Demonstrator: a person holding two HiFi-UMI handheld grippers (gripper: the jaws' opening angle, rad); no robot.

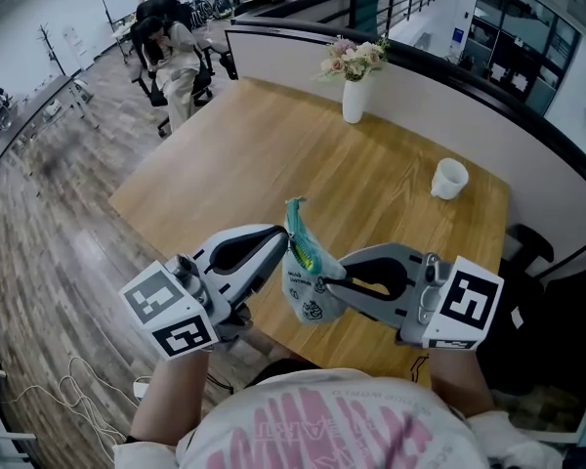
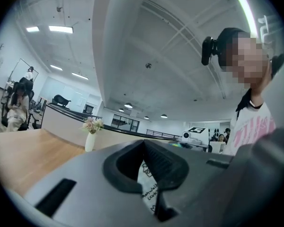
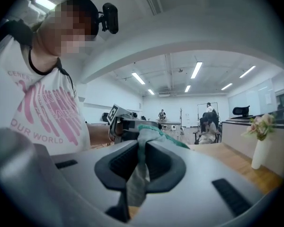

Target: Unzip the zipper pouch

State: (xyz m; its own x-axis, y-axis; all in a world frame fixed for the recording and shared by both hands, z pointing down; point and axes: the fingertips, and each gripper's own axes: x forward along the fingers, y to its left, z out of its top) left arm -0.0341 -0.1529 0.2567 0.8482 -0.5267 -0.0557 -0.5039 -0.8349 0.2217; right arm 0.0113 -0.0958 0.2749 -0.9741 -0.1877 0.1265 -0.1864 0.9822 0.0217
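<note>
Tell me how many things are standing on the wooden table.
2: a white vase of flowers at the far edge of the table and a white cup toward its right side. The held pouch may hide more.

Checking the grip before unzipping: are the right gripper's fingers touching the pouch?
Touching. The right gripper view shows the right gripper closed on the zipper pouch, with the fabric pinched between both fingers and no gap.

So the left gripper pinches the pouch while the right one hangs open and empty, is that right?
Not quite. The right gripper is also shut on the pouch, as the right gripper view shows. The left gripper does pinch it.
</note>
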